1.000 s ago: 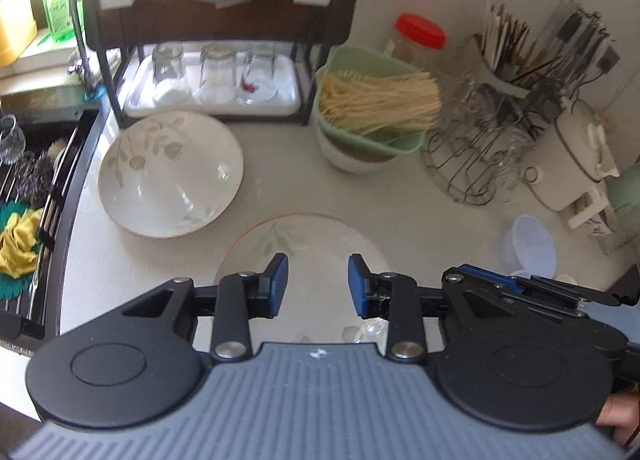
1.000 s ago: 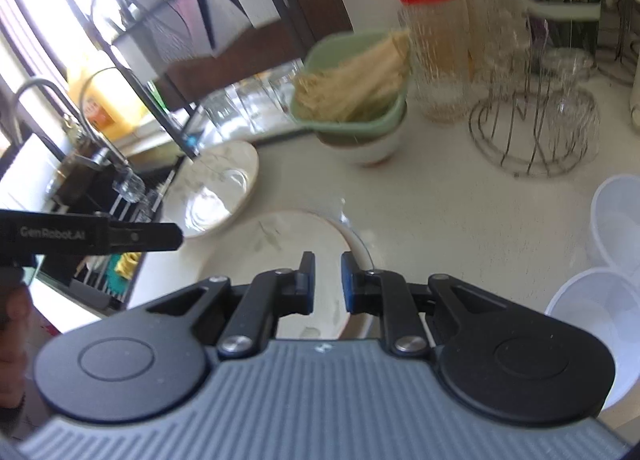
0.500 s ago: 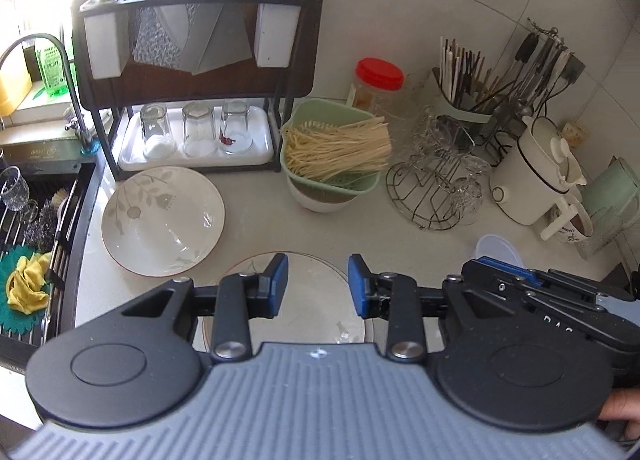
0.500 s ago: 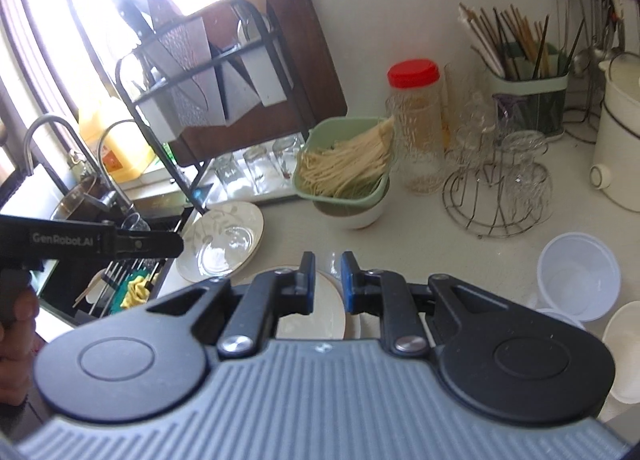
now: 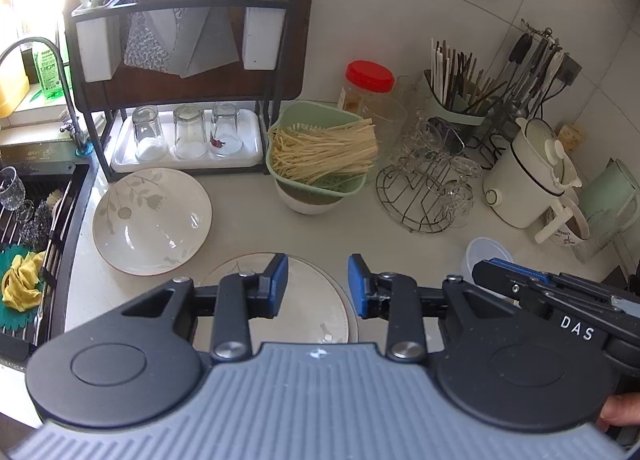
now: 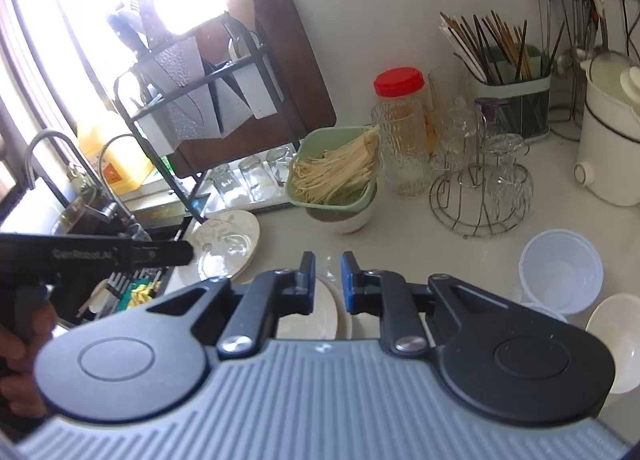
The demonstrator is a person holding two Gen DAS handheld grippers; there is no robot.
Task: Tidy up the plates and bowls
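Both grippers have risen and pulled back from the worktop, so more of the kitchen shows and the plates look smaller.

Left gripper [image 5: 316,286] hangs with its jaws partly open and empty over a flat plate [image 5: 308,300] at the near edge of the worktop [image 5: 248,228]; right gripper [image 6: 327,282] has its jaws almost shut on nothing. A leaf-patterned deep plate [image 5: 152,220] lies near the sink-side edge, just in front of the tray of three upturned glasses [image 5: 188,132]. Two white plastic cups [image 6: 560,272] and one small white bowl [image 6: 616,340] sit toward the right edge. I judge the glazed plates stiff, heavy, slippery and breakable: best pinched at the rim.
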